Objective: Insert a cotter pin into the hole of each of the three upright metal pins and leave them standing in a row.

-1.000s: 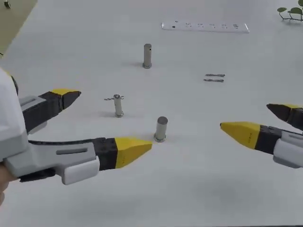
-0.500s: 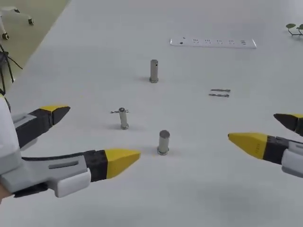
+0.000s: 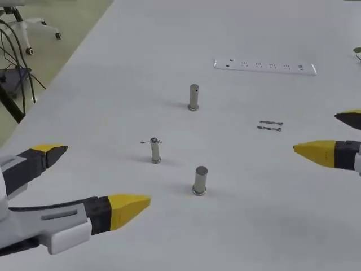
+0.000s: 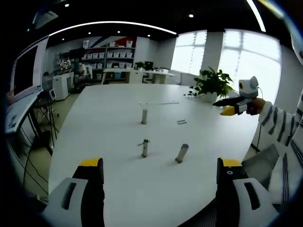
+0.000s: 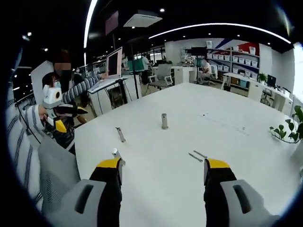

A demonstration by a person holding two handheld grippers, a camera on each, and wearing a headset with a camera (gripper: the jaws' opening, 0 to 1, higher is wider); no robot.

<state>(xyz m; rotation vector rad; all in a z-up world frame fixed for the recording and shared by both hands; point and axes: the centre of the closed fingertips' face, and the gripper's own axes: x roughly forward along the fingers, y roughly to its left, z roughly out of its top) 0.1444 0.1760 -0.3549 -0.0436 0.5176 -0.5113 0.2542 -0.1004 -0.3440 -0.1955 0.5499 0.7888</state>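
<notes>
Left tongs and right tongs, both spread apart and empty, flank three upright metal pins on the tabletop.

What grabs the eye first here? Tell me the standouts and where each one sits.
Three upright metal pins stand mid-table. The left pin has a cotter pin through its top, while the far pin and the near pin are bare. Two loose cotter pins lie to the right. The left gripper and right gripper flank the pins, yellow-tipped jaws wide open and empty.
</notes>
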